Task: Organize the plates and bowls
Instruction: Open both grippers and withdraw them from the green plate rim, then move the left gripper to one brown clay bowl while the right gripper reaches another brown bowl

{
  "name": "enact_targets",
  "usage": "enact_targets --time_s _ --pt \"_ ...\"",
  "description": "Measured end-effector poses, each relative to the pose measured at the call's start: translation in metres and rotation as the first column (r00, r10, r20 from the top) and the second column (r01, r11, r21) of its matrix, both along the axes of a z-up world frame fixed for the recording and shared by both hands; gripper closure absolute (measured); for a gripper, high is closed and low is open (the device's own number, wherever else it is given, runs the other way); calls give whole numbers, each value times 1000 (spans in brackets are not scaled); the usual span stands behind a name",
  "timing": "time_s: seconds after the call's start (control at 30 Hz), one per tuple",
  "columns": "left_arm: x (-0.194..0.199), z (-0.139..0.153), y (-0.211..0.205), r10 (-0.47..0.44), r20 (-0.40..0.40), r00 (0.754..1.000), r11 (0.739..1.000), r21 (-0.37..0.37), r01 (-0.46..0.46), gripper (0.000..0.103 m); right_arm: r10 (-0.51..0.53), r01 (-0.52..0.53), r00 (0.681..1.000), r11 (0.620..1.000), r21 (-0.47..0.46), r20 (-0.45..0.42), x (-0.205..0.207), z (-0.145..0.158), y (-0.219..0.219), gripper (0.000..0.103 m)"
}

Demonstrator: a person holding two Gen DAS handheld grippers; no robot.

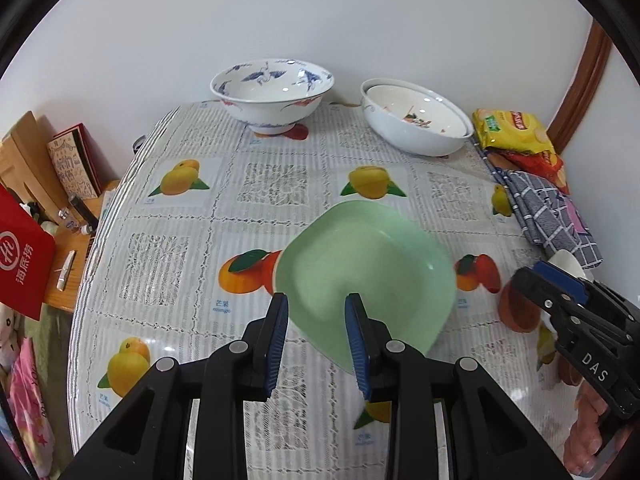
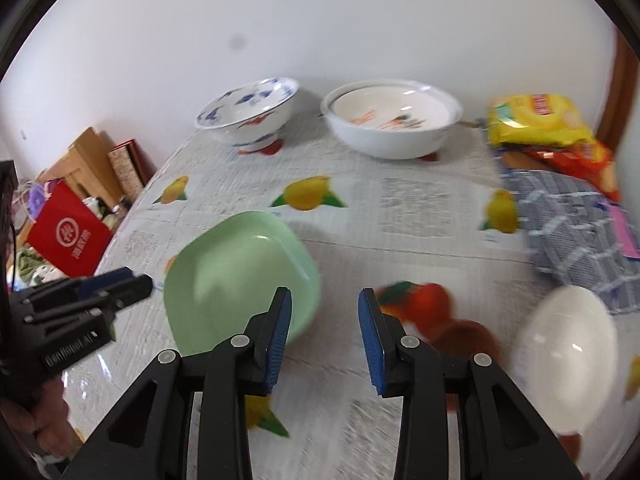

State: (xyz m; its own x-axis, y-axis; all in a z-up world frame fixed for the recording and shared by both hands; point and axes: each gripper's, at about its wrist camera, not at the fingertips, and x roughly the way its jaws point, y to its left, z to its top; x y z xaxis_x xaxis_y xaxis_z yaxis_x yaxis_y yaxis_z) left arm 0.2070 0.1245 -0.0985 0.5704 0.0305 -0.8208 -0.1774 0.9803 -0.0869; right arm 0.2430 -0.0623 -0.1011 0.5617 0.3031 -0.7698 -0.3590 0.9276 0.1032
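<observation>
A green squarish plate (image 1: 368, 272) lies on the fruit-print tablecloth in mid-table; it also shows in the right wrist view (image 2: 240, 276). My left gripper (image 1: 316, 308) is open, its fingers just over the plate's near edge, holding nothing. My right gripper (image 2: 324, 308) is open and empty, to the right of the plate. A small white bowl (image 2: 566, 356) sits at the right. A blue-patterned bowl (image 1: 272, 94) and a white bowl (image 1: 416, 118) with a smaller dish nested inside stand at the back by the wall.
Yellow and red snack packets (image 1: 516, 132) and a grey checked cloth (image 1: 548, 212) lie along the table's right side. A red box (image 1: 20, 256) and wooden items (image 1: 32, 164) stand off the left table edge. The wall runs close behind the bowls.
</observation>
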Motion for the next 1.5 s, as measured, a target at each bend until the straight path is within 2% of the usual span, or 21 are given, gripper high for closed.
enact_targets --time_s 0.17,0.27,0.37,0.43,0.7,0.83,1.03,1.17,1.5 --pt "-13 16 -32 -45 40 998 999 0 45 75 -107 107 992 994 -5 68 -33 19 -55 66" --pt "-20 21 -57 -77 58 995 997 8 77 75 -174 176 979 984 -8 107 -55 28 -96 58" --pt "-23 21 -82 -111 63 992 994 4 111 75 -254 259 959 966 -23 123 -76 31 -140 58" --pt "-25 20 -98 -130 62 990 991 4 130 75 -331 338 933 941 -30 142 -90 29 -170 58" --pt "-21 4 -153 -172 46 984 985 24 171 75 -409 409 912 911 -49 10 -116 -10 -247 58" --pt "-14 -4 -170 -191 33 981 981 22 191 75 -394 393 918 919 -30 -44 -117 -31 -255 58" --pt "8 -27 -177 -167 -51 985 986 -21 166 75 -361 366 926 930 24 -113 -103 -56 -250 58" --pt "24 -40 -184 -170 -75 983 985 -13 169 61 -340 344 934 939 23 -107 -93 -64 -243 58" --pt "64 -62 -195 -168 -108 980 985 26 172 61 -321 325 938 946 8 -133 -69 -90 -235 70"
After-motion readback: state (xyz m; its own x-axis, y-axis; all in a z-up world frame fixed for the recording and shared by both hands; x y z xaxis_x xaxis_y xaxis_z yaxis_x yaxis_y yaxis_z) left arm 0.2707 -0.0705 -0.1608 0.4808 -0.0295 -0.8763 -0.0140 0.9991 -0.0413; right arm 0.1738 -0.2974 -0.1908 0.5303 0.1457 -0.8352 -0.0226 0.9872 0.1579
